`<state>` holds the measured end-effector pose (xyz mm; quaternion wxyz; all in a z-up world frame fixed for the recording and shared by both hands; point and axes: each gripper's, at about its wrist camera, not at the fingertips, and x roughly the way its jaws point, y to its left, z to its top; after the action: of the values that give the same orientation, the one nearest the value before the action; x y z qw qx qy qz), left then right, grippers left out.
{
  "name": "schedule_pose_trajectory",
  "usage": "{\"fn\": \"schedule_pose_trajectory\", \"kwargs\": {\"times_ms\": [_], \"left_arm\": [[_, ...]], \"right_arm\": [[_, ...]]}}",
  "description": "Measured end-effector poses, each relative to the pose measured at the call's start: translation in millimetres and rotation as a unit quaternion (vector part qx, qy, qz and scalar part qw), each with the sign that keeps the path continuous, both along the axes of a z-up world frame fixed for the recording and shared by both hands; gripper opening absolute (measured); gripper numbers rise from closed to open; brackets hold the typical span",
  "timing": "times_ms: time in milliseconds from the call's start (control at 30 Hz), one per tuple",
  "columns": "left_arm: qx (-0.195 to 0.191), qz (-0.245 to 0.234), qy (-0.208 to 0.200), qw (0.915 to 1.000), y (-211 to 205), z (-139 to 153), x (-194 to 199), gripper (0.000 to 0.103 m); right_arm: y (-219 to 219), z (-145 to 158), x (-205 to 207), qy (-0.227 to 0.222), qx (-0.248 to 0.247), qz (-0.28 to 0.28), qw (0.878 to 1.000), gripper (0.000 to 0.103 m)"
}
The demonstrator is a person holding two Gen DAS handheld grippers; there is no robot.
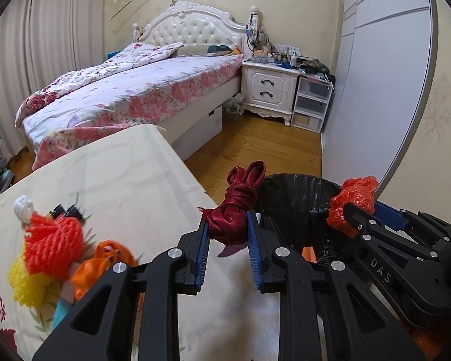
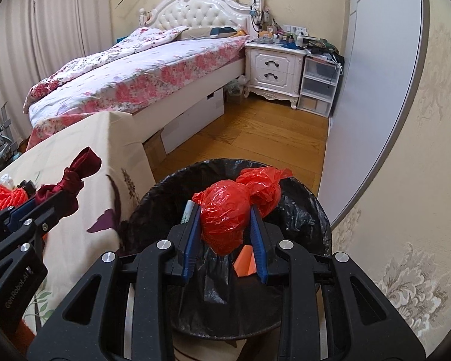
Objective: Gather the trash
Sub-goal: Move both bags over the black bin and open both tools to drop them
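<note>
Right gripper (image 2: 225, 225) is closed about halfway onto a knotted red plastic bag (image 2: 228, 210), pinched across its bulging middle between the blue pads, and hangs directly over the mouth of the bin (image 2: 312, 207) lined with black film. Left gripper (image 1: 228, 234) is likewise closed on a knotted maroon fabric bundle (image 1: 237, 207), gripped across its lower body with the knot standing free above the fingertips; it sits over the corner of the cloth-covered table (image 1: 129, 174), just beside the bin rim and not yet above the opening. Both held items appear light, soft and compressible; the plastic is judged slippery and liable to creep out of a light pinch, while the fabric should hold well, the knots being the firmest parts to take. Neither looks fragile. An orange card piece (image 2: 246, 260) and a pale stick-shaped item (image 2: 188, 210) already lie inside the bin. On the table remain a red-orange rope ball (image 1: 55, 243), a yellow mesh item (image 1: 27, 282), an orange crumpled bag (image 1: 105, 258) and a white knot (image 1: 24, 204), clustered near the left edge of the left wrist view; these also look light and soft. Clearance: the table corner stands close to the bin's left rim, the wardrobe panel (image 2: 375, 105) is near on the right, and open wooden floor (image 2: 255, 132) lies beyond. The two grippers work near each other, so contact between them is judged the main risk.
</note>
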<state>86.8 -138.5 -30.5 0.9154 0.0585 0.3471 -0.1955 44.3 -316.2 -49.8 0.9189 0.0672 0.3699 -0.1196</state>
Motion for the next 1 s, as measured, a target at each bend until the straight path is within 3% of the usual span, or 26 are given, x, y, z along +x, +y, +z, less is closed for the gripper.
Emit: {"fn": "schedule_pose_trajectory", "kwargs": {"times_ms": [467,567,600,733,1000], "left_arm": [[0.014,-0.017,0.019,0.9996,-27.2,-14.8,24.7,0.025],[0.014,-0.019,0.023,0.9994,-28.5,-16.6,24.5,0.031],[0.014,-0.02,0.024,0.9994,-28.9,-17.2,24.5,0.034],[0.014,-0.022,0.019,0.9995,-31.1,-16.9,22.6,0.051],[0.003,-0.009,0.019,0.9998,-24.9,-11.7,24.6,0.065]], "right_arm": [[-20.4,-15.4,15.7,0.014,0.015,-0.015,1.0,0.032],[-22.1,-15.8,16.2,0.014,0.015,-0.018,1.0,0.035],[-22.6,-15.6,16.1,0.012,0.014,-0.02,1.0,0.041],[-25.4,-14.9,16.1,0.008,0.013,-0.026,1.0,0.045],[-30.6,-12.5,13.7,0.006,0.014,-0.039,0.999,0.051]]}}
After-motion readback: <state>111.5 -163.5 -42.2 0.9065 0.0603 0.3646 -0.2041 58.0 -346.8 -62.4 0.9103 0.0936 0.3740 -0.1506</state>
